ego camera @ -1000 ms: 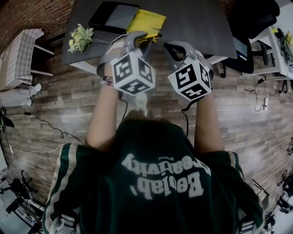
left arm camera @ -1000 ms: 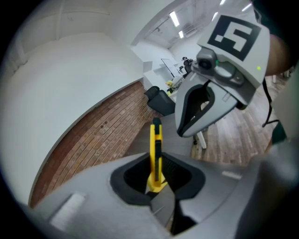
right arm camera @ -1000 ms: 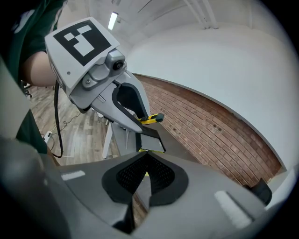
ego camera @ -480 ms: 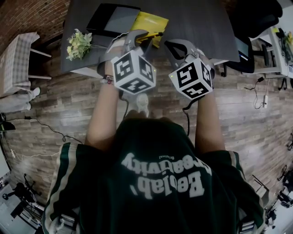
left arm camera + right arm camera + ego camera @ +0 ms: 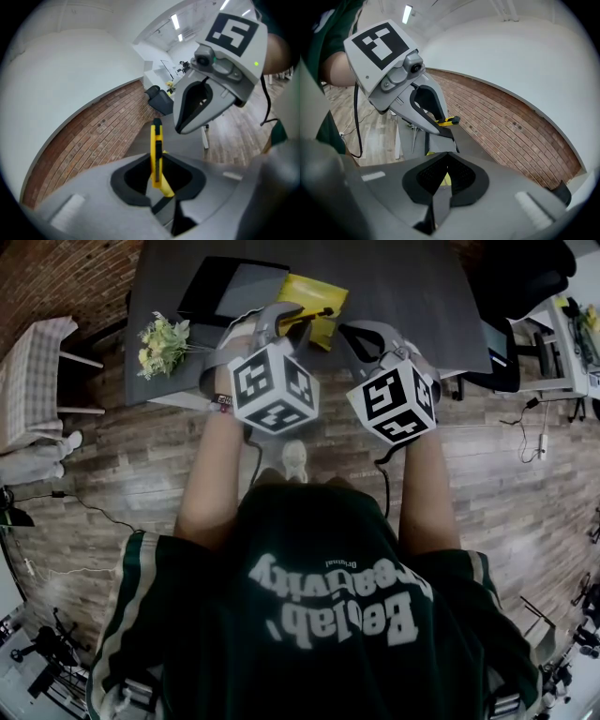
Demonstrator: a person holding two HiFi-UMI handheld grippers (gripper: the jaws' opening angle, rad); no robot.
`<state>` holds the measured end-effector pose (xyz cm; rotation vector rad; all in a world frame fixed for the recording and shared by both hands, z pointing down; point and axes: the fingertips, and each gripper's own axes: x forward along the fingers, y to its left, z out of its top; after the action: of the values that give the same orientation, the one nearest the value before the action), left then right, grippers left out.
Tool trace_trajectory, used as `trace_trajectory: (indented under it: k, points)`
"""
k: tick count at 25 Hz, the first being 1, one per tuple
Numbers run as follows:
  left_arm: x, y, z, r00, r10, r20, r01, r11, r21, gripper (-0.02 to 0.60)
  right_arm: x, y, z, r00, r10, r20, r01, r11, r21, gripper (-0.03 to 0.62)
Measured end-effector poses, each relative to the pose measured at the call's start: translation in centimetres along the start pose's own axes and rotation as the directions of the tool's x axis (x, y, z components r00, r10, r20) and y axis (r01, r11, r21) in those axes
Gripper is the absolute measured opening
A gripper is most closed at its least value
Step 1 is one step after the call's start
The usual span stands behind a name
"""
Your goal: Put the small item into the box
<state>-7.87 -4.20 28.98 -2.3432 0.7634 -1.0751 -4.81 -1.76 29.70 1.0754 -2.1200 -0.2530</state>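
Observation:
In the left gripper view my left gripper (image 5: pixel 156 161) is shut on a small yellow and black item (image 5: pixel 156 150), which stands upright between the pads. The head view shows that gripper (image 5: pixel 314 315) at the near edge of the dark table (image 5: pixel 412 287), its item (image 5: pixel 322 312) over a yellow packet (image 5: pixel 314 292). An open black and grey box (image 5: pixel 234 285) lies just left of the packet. My right gripper (image 5: pixel 347 330) hangs beside the left one, its jaws together with nothing between them. In the right gripper view the left gripper (image 5: pixel 443 123) and its item (image 5: pixel 446 121) show ahead.
A bunch of pale flowers (image 5: pixel 164 338) lies on the table's left end. A chair with checked cloth (image 5: pixel 37 362) stands at the left, a black office chair (image 5: pixel 525 277) and a white desk (image 5: pixel 572 343) at the right. Cables run over the wood floor (image 5: pixel 112 446).
Both grippers have moved forward together, and the table, box and packet have come closer under them. The left grip on the item is unchanged.

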Motion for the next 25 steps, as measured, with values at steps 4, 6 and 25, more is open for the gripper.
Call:
trace_trajectory:
  k: [4,6,25]
  points:
    - [0.4,0.9,0.0,1.000,0.002,0.010,-0.002,1.000,0.009,0.072,0.5,-0.7,0.5,1.000,-0.015,0.000,0.015,1.000,-0.001,0.006]
    - [0.7,1.3,0.1,1.000,0.001,0.015,-0.001,1.000,0.014,0.072,0.7,-1.0,0.6,1.000,-0.021,0.000,0.021,1.000,0.000,0.006]
    - [3.5,4.4,-0.3,0.999,-0.013,0.037,0.012,0.999,0.035,0.072,3.7,-3.9,0.7,0.998,-0.051,-0.023,0.051,0.999,0.008,0.006]
